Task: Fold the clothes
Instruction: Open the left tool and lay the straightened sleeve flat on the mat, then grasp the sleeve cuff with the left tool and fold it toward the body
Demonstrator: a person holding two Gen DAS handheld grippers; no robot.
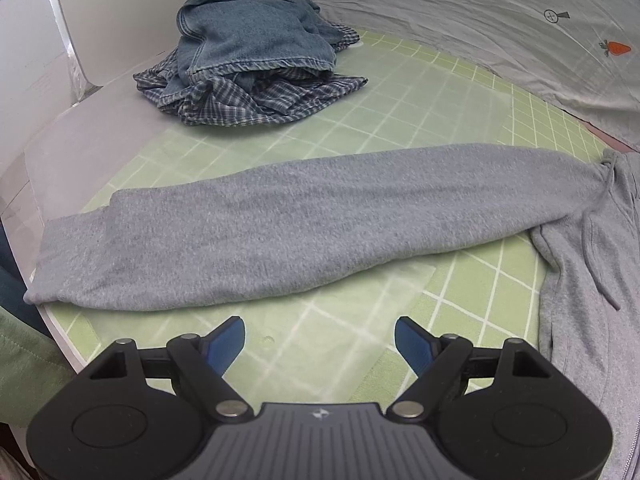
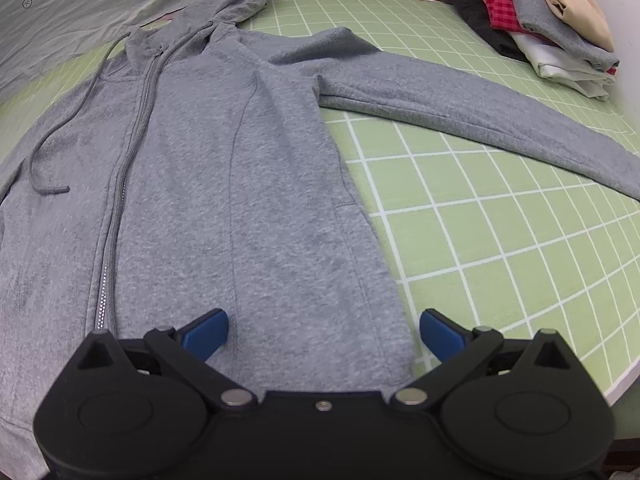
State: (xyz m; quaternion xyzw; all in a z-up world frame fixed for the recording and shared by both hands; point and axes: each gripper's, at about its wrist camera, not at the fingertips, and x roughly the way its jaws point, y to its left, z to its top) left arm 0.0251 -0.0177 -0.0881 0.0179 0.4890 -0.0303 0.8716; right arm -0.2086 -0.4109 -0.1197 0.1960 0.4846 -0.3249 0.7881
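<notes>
A grey zip-up hoodie (image 2: 224, 184) lies flat and face up on the green grid mat (image 2: 500, 216), zipper closed, hood at the far end. Its one sleeve (image 2: 480, 108) stretches out to the right. In the left wrist view the other sleeve (image 1: 280, 224) lies straight across the mat, cuff at the left. My left gripper (image 1: 319, 338) hovers open just in front of that sleeve, holding nothing. My right gripper (image 2: 323, 330) stands open over the hoodie's bottom hem near its right edge, with nothing between the blue pads.
A crumpled pile of denim and plaid clothes (image 1: 248, 68) sits beyond the left sleeve. A stack of folded clothes (image 2: 536, 20) rests at the far right of the mat. A pale grey sheet (image 1: 480, 20) with printed marks covers the back.
</notes>
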